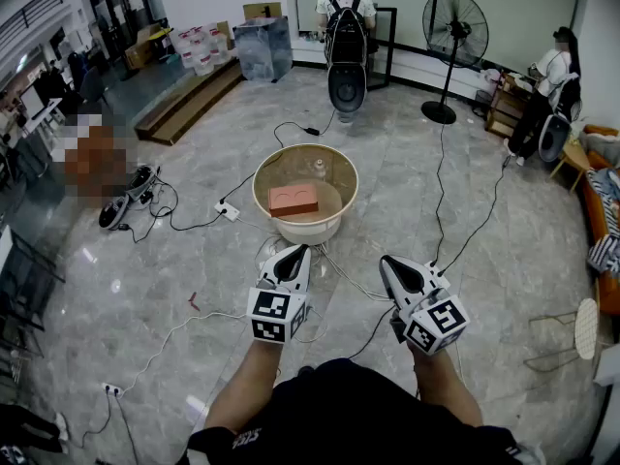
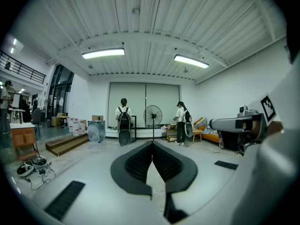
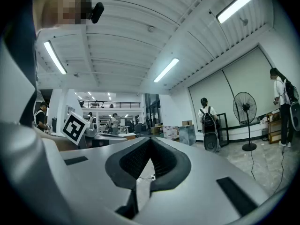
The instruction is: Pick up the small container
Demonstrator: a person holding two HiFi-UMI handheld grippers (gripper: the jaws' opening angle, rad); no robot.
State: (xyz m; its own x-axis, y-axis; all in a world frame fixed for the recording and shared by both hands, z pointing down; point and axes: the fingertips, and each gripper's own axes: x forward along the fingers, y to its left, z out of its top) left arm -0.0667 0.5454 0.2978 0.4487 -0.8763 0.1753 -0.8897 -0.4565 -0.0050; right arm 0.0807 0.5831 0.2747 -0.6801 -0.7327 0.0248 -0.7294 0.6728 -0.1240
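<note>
— What are the left tongs (image 1: 294, 253) doing?

— Their jaws are pressing together tip to tip. They are gripping nothing and touching nothing, and they are hanging over the floor.

— And the right tongs (image 1: 389, 262)?

— The same. Their jaws are meeting with nothing lying between them, and they are hovering near the left pair, about level with it.

— Where is the small container (image 1: 319, 168) sitting?

— In the tub (image 1: 256, 188), well apart from both tips. It is standing at the tub's far side, beyond the brick (image 1: 294, 200), which is lying nearer the tongs.

— How is the tub lying to each pair?

— It is sitting almost straight ahead of the left pair, and ahead and to the left of the right pair. Both pairs are pointing forward.
</note>
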